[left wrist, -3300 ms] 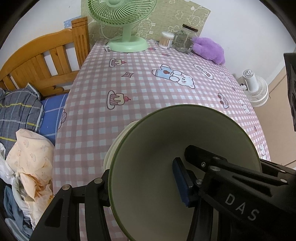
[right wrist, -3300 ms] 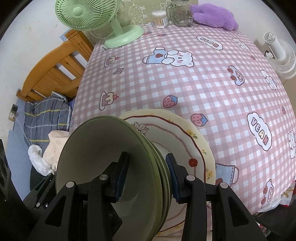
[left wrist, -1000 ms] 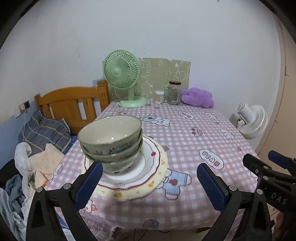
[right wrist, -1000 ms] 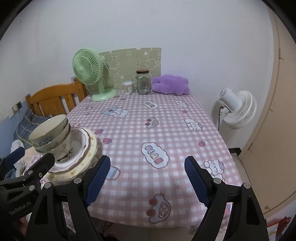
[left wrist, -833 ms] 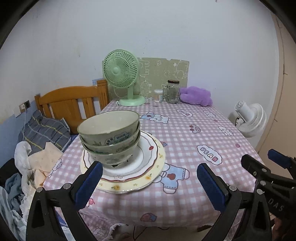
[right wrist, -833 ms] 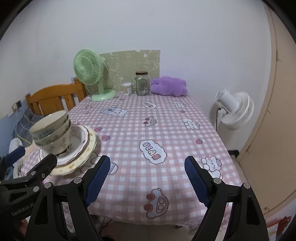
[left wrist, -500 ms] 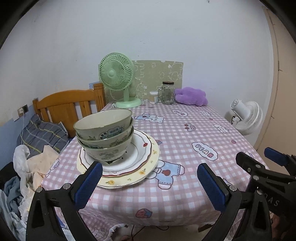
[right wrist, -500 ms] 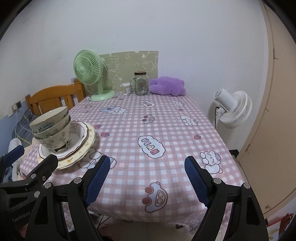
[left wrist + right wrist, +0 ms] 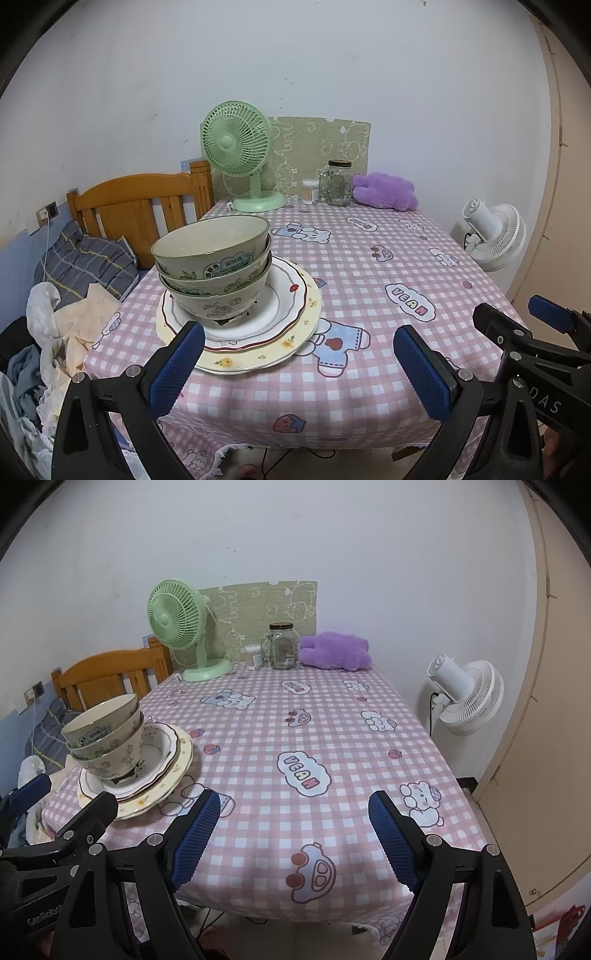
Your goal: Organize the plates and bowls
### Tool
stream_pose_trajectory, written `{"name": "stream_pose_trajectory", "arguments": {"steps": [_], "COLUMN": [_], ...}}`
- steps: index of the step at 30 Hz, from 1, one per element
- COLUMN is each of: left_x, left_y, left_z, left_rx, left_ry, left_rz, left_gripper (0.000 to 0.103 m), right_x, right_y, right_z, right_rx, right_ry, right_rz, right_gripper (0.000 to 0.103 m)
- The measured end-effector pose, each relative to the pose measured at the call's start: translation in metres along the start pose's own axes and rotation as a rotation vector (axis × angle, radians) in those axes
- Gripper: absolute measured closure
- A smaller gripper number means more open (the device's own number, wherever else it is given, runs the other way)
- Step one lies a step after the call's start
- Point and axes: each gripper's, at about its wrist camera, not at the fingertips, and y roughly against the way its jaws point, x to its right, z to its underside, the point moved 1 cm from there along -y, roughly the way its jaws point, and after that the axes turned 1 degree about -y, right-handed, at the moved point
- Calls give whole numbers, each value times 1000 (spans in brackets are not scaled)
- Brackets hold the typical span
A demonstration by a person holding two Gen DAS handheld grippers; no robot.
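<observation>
My L hand-held gripper (image 9: 298, 363): wide open, holding nothing
My R hand-held gripper (image 9: 295, 838): same
Bowls (image 9: 212, 264): 3 nested on stacked plates (image 9: 291, 325), tabletop (image 9: 332, 738) at 9 o'clock

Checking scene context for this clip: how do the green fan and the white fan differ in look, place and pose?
The green fan stands upright on the table, at its far left corner, facing forward. The white fan is off the table, lower, beside its right edge, with its head tilted and turned away. The green fan has a round base on the cloth; the white fan's base is hidden. Both are small caged fans.
</observation>
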Motion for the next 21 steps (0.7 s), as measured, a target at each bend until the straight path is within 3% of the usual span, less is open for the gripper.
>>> {"name": "stream_pose_trajectory", "arguments": {"steps": [21], "left_x": [0], "left_y": [-7], "left_z": [2], "left_rx": [-7], "left_ry": [9], "left_rz": [1], "left_gripper": [0], "right_x": [0], "right_y": [-8], "right_z": [1], "right_rx": [-3], "right_ry": [6], "right_rz": [7], "right_gripper": [18]}}
